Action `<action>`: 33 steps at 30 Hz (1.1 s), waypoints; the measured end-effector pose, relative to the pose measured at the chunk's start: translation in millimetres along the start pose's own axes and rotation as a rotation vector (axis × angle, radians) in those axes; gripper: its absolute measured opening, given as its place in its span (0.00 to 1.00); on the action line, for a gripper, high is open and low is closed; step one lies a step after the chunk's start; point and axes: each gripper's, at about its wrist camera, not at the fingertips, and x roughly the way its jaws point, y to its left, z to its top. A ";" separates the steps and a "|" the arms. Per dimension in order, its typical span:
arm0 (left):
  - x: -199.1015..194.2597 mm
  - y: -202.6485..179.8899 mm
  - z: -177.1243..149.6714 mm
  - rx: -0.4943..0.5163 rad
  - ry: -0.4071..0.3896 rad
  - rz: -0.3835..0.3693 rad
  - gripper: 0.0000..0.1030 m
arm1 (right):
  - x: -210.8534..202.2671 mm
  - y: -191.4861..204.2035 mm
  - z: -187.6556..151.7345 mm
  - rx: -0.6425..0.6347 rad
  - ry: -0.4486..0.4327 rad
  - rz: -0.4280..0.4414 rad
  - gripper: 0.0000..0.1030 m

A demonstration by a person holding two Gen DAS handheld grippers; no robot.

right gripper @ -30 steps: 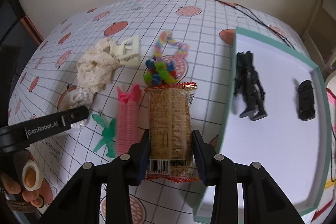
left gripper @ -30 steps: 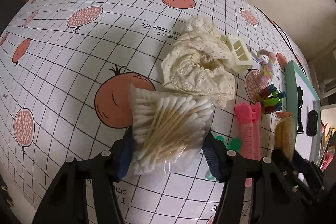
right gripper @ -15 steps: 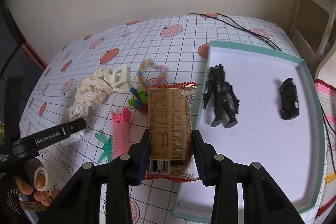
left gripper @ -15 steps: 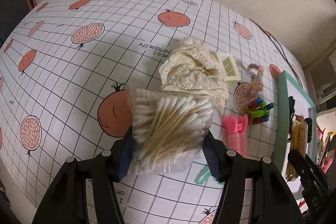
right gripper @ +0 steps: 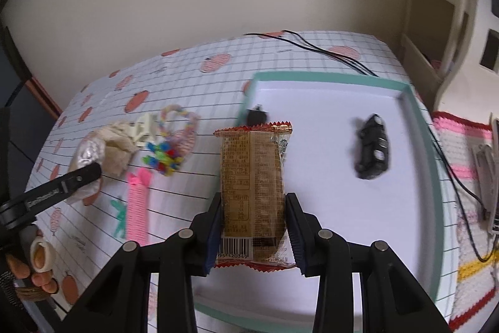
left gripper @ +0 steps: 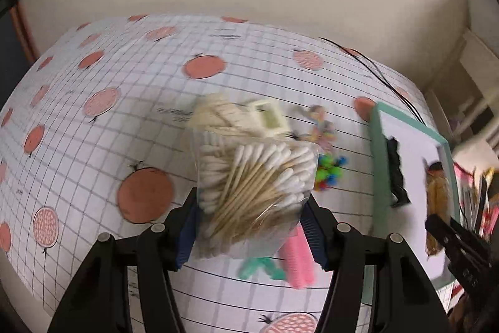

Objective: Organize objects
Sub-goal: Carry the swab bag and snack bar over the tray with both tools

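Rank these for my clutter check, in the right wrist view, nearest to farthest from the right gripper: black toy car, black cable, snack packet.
1. Snack packet, held between the fingers.
2. Black toy car, right, on the tray.
3. Black cable, beyond the tray's far edge.

Both wrist views look down close, sharing the tray point(right gripper: 421, 127) and tablecloth point(left gripper: 93, 145).
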 end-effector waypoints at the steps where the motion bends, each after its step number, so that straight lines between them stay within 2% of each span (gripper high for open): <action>1: 2.3 -9.4 1.0 0.014 -0.002 -0.011 0.60 | 0.2 -4.8 -1.3 0.003 0.003 -0.006 0.39; 6: -5.9 -47.5 -4.1 0.101 -0.017 -0.082 0.60 | 0.2 -27.4 -6.1 0.016 0.010 -0.027 0.39; 11: -6.9 -93.8 -10.2 0.209 -0.011 -0.146 0.60 | 0.7 -44.3 -9.3 -0.002 0.024 -0.083 0.39; 14: -5.1 -122.3 -17.4 0.283 0.011 -0.184 0.60 | 0.0 -50.9 -10.2 -0.025 0.025 -0.116 0.39; 17: 1.2 -147.3 -23.1 0.343 0.048 -0.210 0.60 | -1.1 -64.6 -11.2 0.003 0.035 -0.102 0.39; 20: 8.0 -165.5 -27.1 0.382 0.074 -0.231 0.60 | 0.6 -78.9 -12.5 0.030 0.048 -0.125 0.39; 26: 26.2 -183.2 -34.5 0.409 0.126 -0.250 0.60 | 9.1 -98.9 -17.8 0.065 0.083 -0.137 0.39; 33: 41.8 -185.7 -43.9 0.408 0.168 -0.243 0.60 | 12.7 -100.2 -20.0 0.067 0.092 -0.130 0.39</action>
